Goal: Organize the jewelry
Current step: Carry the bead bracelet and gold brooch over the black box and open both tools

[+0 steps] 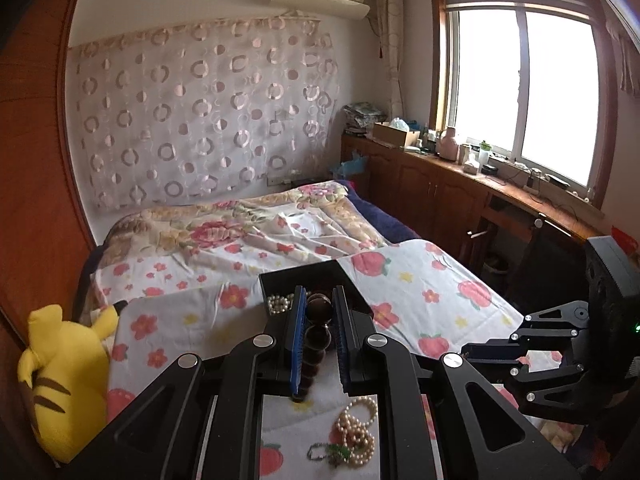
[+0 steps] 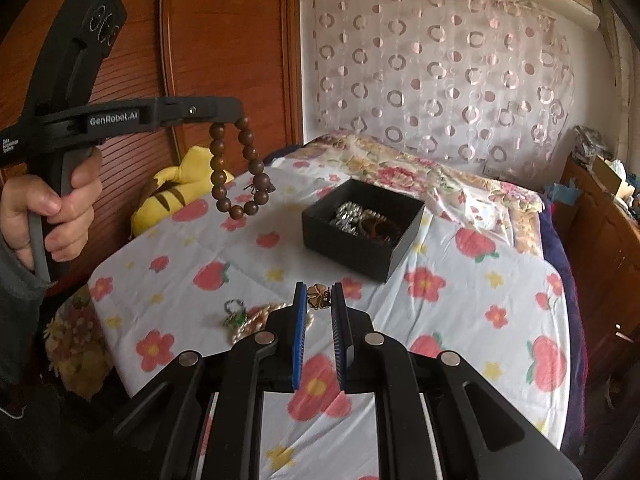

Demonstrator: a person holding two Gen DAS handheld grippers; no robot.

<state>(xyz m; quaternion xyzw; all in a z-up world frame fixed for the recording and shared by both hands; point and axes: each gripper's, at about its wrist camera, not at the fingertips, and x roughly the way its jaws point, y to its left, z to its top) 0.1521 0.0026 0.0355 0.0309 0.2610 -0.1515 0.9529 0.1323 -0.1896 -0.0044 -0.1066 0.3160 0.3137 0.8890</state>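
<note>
My left gripper is shut on a brown wooden bead bracelet. In the right wrist view the bracelet hangs from that gripper, high above the bed to the left of the box. A black open jewelry box stands on the floral bedsheet and holds pearls and other pieces; it also shows in the left wrist view. My right gripper is shut on a small gold flower-shaped piece, low over the sheet in front of the box.
A pearl necklace and a green-stoned chain lie on the sheet under my left gripper. A yellow plush toy sits at the bed's left edge by the wooden wardrobe. A wooden cabinet runs along the window.
</note>
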